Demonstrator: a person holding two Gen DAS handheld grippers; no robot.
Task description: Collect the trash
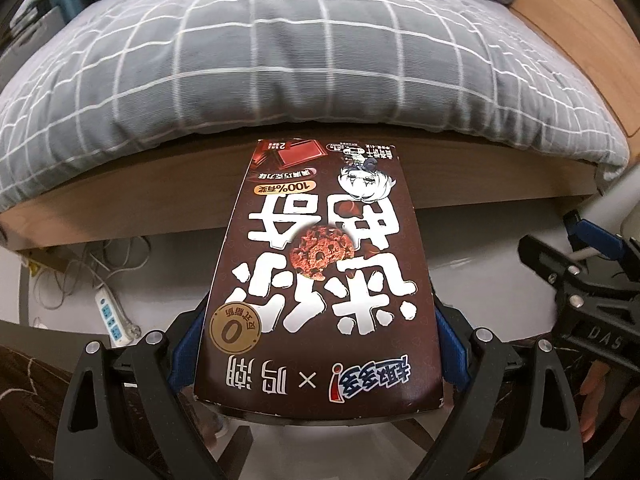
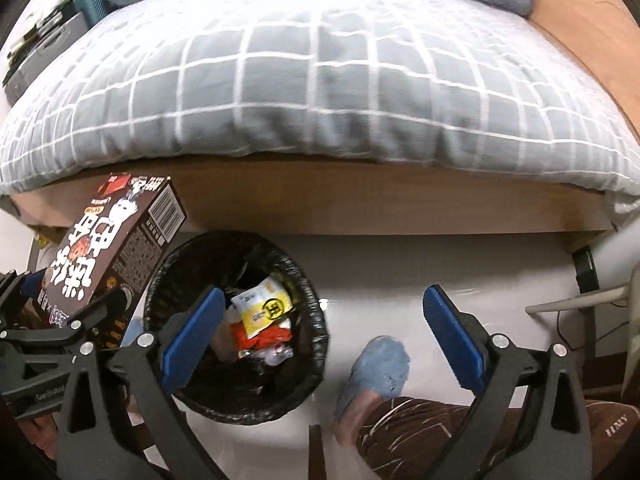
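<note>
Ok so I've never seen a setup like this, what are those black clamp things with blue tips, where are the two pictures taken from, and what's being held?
A person holds one clamp tool in each hand, and each carries a camera looking along its two fingers. The left camera shows the left hand-held gripper shut on a brown cookie box, held in the air in front of a bed. The right camera shows the right hand-held gripper open and holding nothing, above a black trash bin on the pale floor. Wrappers already lie in the bin. The box shows there too, at the left.

The cookie box (image 1: 320, 280) reads "100%" and "0"; trousers (image 2: 612, 428) read "HNY".
</note>
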